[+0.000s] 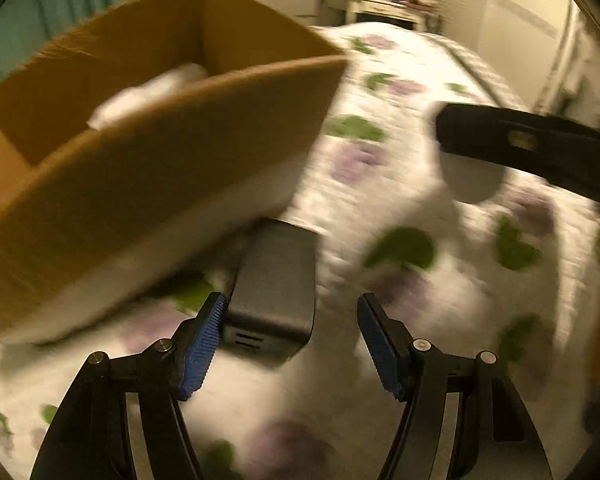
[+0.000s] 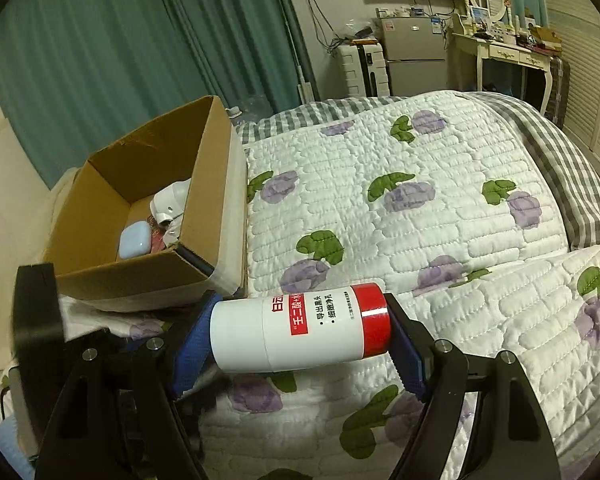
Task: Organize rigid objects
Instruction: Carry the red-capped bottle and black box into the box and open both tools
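Right tongs (image 2: 302, 330) clamp bottle (image 2: 300, 328); box (image 2: 140, 200) beside.

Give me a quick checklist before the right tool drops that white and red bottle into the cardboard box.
1. Bottle held end to end by the right tool, lying sideways: ok.
2. Cardboard box open at the top: ok.
3. Room inside beside the light blue case and white fitting: ok.
4. Right tool over the box: not ok, it is over the quilt.
5. Left tool open and holding nothing: ok.
6. Left tool clear of the box: cannot tell, blurred.
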{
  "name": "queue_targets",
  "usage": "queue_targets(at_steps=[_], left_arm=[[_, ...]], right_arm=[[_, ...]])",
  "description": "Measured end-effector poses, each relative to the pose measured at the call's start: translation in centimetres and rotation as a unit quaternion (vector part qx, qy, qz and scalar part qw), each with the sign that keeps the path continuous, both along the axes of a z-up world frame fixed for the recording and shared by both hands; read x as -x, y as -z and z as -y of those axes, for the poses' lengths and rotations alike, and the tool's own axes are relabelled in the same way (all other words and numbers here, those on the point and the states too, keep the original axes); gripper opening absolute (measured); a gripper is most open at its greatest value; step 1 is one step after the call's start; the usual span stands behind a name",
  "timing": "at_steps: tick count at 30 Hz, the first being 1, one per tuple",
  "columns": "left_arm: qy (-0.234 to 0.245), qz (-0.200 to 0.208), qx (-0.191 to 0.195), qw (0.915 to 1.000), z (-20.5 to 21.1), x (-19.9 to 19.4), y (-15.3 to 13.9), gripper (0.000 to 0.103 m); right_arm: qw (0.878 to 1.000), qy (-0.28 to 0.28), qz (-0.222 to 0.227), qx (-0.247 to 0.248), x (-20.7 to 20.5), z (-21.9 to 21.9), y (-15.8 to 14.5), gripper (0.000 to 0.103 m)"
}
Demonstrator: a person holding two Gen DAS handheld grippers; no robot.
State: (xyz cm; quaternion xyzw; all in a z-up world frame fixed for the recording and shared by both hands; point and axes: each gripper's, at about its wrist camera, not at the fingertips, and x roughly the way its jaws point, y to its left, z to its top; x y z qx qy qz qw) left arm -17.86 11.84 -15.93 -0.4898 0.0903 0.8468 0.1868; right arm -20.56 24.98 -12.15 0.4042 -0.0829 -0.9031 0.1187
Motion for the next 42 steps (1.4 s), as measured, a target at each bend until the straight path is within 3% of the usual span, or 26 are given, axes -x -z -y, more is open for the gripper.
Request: queue_targets(at_steps=[2,5,9,11,18,23,29,33,35,42], left_arm=[[0.002,-0.007,0.0,1.0,-0.2,0.1,0.0,0.069],[-0.028,-0.03,0.048,0.998,-0.4,0.9,0.6,0.069],[-0.034,-0.029,0.057,0.9974,-0.6,1.4,1.1,0.067],[-0.022,-0.033,0.05,0.9979,-0.8,1.0,0.9,0.041],[-0.048,-0.044,0.058,0.9962,-0.1,-0.2,-0.2,0.04],[-0.087,-0.054,0.035,0.9941,1.4,-2.1,-2.9,0.04],[-0.122,-0.088,0.003,0.9885,3.6,-4.6,-8.2,0.04],[-0.142,-0.121,-0.01,0.9825,3.9,-5.9,-11.7,0.04],[-0.15,-0.131,-0.016,0.9799,3.0,-5.9,-12.2,0.04],[-0.187,-0.17,-0.032,0.9669,6.4,-6.1,-16.9,0.04]], right_arm=[[1.0,0.0,-0.001,-0.005,-0.1,0.2,0.0,0.078],[1.0,0.001,-0.001,-0.003,-0.1,0.0,-0.1,0.078],[1.0,0.004,0.003,-0.003,0.1,0.0,0.2,0.078],[1.0,0.002,0.006,-0.008,0.2,0.2,0.4,0.078],[1.0,0.0,0.003,-0.021,-0.4,0.3,0.2,0.078],[0.999,-0.003,-0.013,-0.049,-1.8,0.8,-1.1,0.078],[0.996,-0.009,-0.041,-0.077,-4.1,1.6,-3.9,0.078],[0.994,-0.022,-0.064,-0.084,-5.8,2.3,-6.4,0.078],[0.993,-0.028,-0.074,-0.089,-6.3,2.9,-7.4,0.078],[0.985,-0.065,-0.127,-0.094,-5.6,5.4,-12.6,0.078]])
